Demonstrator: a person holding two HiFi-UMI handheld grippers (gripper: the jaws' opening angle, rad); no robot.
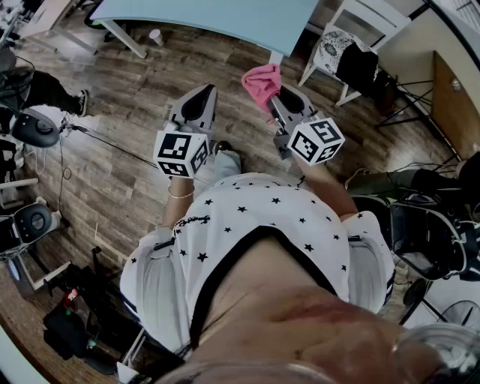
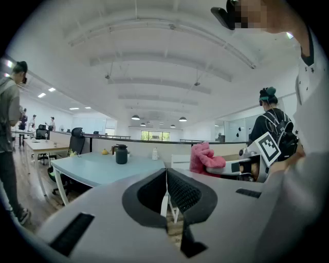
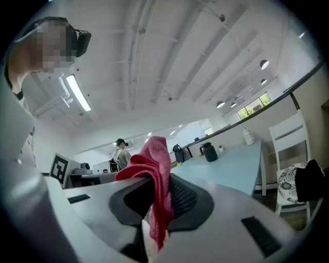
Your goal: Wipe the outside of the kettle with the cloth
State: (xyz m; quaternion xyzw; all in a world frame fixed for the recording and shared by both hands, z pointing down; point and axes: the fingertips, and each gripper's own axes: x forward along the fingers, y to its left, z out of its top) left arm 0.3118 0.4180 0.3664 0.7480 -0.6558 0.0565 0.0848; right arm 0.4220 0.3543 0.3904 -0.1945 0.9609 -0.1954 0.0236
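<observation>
The kettle point(image 2: 121, 154), dark and lidded, stands on a light blue table point(image 2: 97, 169); the right gripper view also shows the kettle point(image 3: 208, 151), far ahead. A pink cloth point(image 3: 156, 169) is pinched between the jaws of my right gripper point(image 3: 159, 180) and hangs down from them. In the head view the cloth point(image 1: 261, 82) bunches at the tip of the right gripper point(image 1: 273, 96). My left gripper point(image 1: 201, 91) is held beside it, jaws shut and empty point(image 2: 166, 172). Both grippers are in the air, well short of the table point(image 1: 225, 19).
A white chair point(image 3: 294, 149) with dark clothing on its seat stands right of the table. A small white bottle point(image 2: 154, 153) stands near the kettle. People stand in the background. Office chairs point(image 1: 34, 127) and cables lie on the wood floor at left.
</observation>
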